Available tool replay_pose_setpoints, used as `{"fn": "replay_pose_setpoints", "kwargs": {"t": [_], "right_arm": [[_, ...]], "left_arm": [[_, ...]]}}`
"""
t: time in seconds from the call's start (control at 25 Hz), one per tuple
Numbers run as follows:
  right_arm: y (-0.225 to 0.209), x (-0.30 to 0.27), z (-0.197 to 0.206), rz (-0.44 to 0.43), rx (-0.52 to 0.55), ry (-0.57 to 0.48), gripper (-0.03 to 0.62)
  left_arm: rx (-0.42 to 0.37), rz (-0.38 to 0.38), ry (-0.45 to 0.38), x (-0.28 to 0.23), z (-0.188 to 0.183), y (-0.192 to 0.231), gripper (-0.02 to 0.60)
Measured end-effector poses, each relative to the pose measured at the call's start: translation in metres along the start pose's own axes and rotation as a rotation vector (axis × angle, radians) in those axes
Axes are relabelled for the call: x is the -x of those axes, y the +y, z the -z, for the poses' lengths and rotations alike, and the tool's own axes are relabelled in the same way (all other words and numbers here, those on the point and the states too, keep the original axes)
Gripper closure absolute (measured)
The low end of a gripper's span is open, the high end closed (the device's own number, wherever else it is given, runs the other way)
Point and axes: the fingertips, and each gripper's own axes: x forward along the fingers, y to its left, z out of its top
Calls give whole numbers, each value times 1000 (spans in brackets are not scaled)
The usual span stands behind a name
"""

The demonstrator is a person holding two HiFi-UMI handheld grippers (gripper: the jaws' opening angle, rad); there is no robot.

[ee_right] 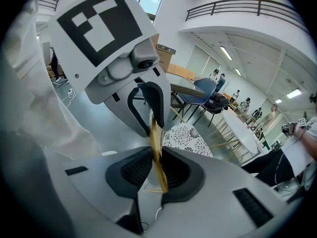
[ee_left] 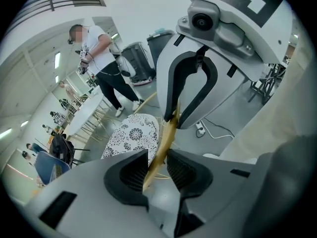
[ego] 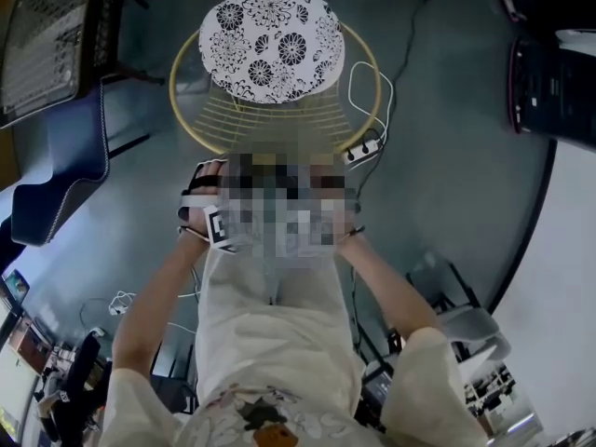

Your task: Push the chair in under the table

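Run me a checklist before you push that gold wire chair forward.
1. Left tongs closed on the gold wire chair's rim: ok.
2. Right tongs closed on the same rim: ok.
3. Black-and-white floral round cushion lying flat on the seat: ok.
4. Floor beside the chair free of snags: not ok. A white power strip lies close by the chair's right side.
5. Table lined up ahead: cannot tell. The head view shows no clear tabletop beyond the chair.
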Motion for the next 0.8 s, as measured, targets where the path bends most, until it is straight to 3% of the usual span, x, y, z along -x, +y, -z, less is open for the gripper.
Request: {"fn": "replay_pose_setpoints", "kwargs": {"t": [0.24,0.48,0.8], "right_arm": [[13,6,-3,67,-43,-14,531],[15,15,-7,70,-76,1,531],[20,12,4,143,-121,-6,531]], "left_arm": [[-38,-30,-15,9,4,-10,465],[-27,-18,-19,18,0,-13,465],[-22,-51,-23,11,0,-20,465]]}}
